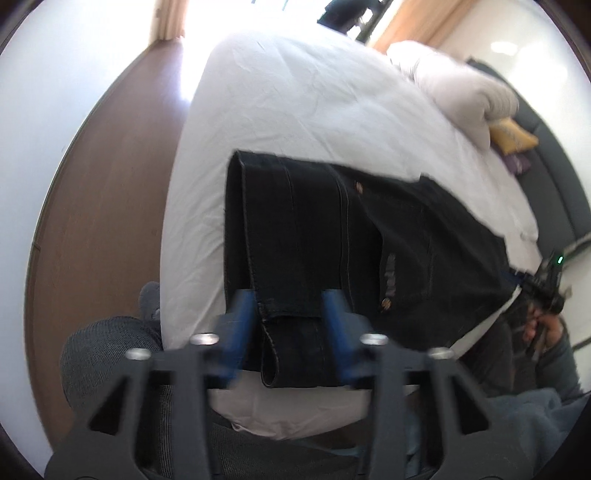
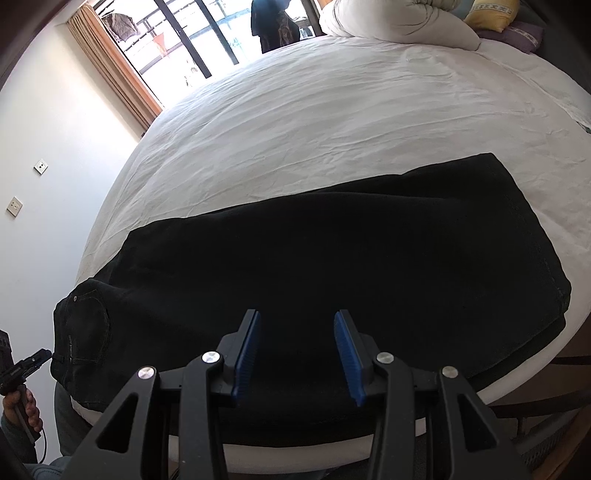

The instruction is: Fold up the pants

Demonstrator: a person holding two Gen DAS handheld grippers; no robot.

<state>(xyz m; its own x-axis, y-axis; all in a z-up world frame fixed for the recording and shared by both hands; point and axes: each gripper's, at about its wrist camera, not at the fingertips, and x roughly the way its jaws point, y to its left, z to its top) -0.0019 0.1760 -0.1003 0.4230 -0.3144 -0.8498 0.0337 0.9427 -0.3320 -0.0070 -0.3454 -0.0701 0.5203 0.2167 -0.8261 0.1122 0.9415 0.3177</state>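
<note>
The room is a bedroom with a wide bed (image 2: 332, 110) under a white sheet, a brown wood floor (image 1: 110, 221) along its side, white walls, and a tall window (image 2: 192, 48) with orange-tan curtains (image 2: 110, 66) letting in hard daylight. A rolled white duvet (image 2: 388, 22) lies at the far end of the bed beside a yellow cushion (image 2: 491, 14) and a purple one.

The black pants (image 2: 332, 266) lie flat along the near edge of the bed, the legs laid one on the other. The waist end, with its rivets and pockets, lies toward the left tongs, and the legs run off past the right tongs to the hems.

Judging from how the cloth lies, the lengthwise fold is done and the crosswise fold is not yet made. The left tongs (image 1: 291, 332) sit narrowly parted around the folded waistband edge, a belt loop and seam between the blue pads (image 1: 240, 332); the pads look to stand just off the denim and not to pinch it. The right tongs (image 2: 299, 350) hang half open over the middle of the legs, with nothing between the pads.

The next move likely calls for both tongs to take hold of one end, both layers together, then lift and carry it over the other end so that the edges meet. The denim is thick, so a shallow bite could slip off the top layer
</note>
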